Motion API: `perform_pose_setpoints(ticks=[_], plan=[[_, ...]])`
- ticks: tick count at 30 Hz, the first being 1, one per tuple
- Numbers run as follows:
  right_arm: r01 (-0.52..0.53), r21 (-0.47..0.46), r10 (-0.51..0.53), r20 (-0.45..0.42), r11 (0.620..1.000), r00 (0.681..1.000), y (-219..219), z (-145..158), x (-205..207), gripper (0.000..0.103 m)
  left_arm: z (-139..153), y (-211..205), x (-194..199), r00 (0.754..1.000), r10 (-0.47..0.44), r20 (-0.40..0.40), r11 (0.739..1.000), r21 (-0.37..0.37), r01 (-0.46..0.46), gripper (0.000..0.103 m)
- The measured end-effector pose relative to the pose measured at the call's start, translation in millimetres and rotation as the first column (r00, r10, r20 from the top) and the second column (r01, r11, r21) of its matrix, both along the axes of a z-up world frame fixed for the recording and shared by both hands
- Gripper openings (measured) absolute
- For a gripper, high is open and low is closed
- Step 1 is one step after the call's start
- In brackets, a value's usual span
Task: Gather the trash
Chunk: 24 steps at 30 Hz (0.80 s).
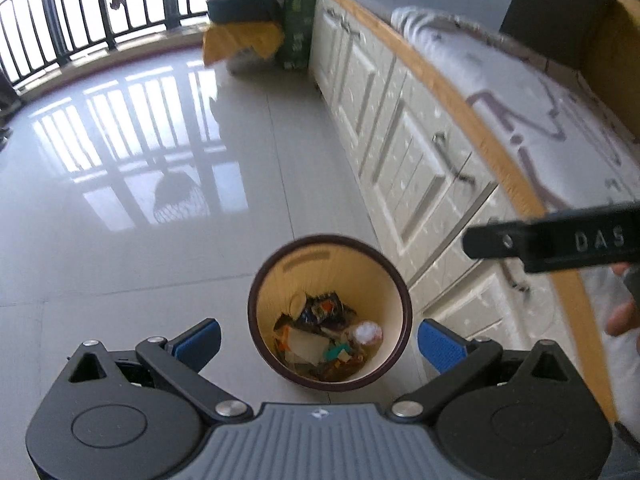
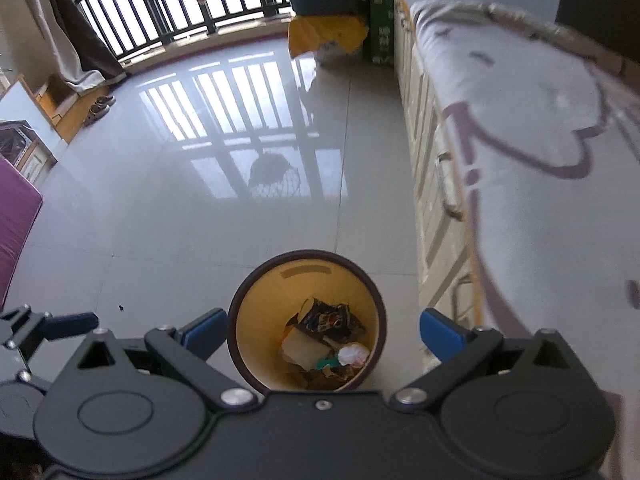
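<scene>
We hold both claws above a round waste bin with a dark maroon rim and cream inner wall [image 1: 394,280], which stands on the glossy pale grey tiled floor [image 1: 140,240] just beside a long cream cabinet with metal handles [image 1: 400,128]. Our left claw [image 1: 318,340] is spread wide, its blue-padded fingers [image 1: 200,338] parted to either side of the bin's mouth, and it has hold of nothing. Our right claw [image 2: 322,330] is spread just as wide, its blue pads [image 2: 440,330] also flanking the bin, and it too carries nothing.

The trash lies at the bottom of the bin: a dark crumpled printed wrapper [image 1: 324,306], a pale flat piece of paper or card [image 1: 306,346], a white crumpled wad [image 1: 366,332] and small green and orange scraps [image 1: 336,352]. From the right wrist view the same pile [image 2: 324,344] shows inside the bin [image 2: 256,292].

In the left wrist view the black body of the other claw, lettered "DAS" [image 1: 560,240], juts in from the right, with part of a hand [image 1: 622,312] behind it. A white cloth with purple line pattern [image 2: 540,120] covers the cabinet's top. A black railing [image 2: 180,4] runs along the far window.
</scene>
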State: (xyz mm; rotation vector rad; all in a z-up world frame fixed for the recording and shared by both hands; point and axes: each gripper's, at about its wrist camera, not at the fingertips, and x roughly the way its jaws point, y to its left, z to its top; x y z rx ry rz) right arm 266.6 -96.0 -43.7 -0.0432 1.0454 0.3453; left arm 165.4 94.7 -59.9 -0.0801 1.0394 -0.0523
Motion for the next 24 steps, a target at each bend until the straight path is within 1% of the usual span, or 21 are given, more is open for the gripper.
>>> perform_pose_setpoints(ticks=[3, 7, 9, 15, 18, 24], plan=[[0.000, 0.002, 0.000, 0.027, 1.000, 1.000, -9, 13, -16, 0.103, 15, -1, -14, 0.999, 0.030, 0.042, 1.000, -0.007, -0.030, 0.103], [-0.011, -0.023, 0.013, 0.073, 1.000, 0.997, -18, 24, -42, 0.103, 31, 0, -35, 0.995, 0.074, 0.069, 0.997, -0.021, -0.073, 0.103], [-0.012, -0.028, 0.014, 0.096, 1.000, 0.995, -23, 27, -56, 0.103, 36, 0, -46, 0.992, 0.092, 0.084, 0.996, -0.012, -0.092, 0.103], [-0.025, -0.044, 0.032, 0.182, 0.999, 0.983, -32, 34, -98, 0.103, 42, -2, -78, 0.984, 0.125, 0.131, 0.991, 0.031, -0.130, 0.103], [-0.028, -0.041, 0.036, 0.219, 0.999, 0.975, -37, 37, -116, 0.103, 44, 0, -91, 0.978, 0.147, 0.146, 0.988, 0.029, -0.153, 0.103], [-0.014, -0.026, 0.021, 0.288, 1.000, 0.957, -47, 41, -144, 0.103, 45, -5, -115, 0.969, 0.148, 0.197, 0.985, 0.055, -0.162, 0.103]])
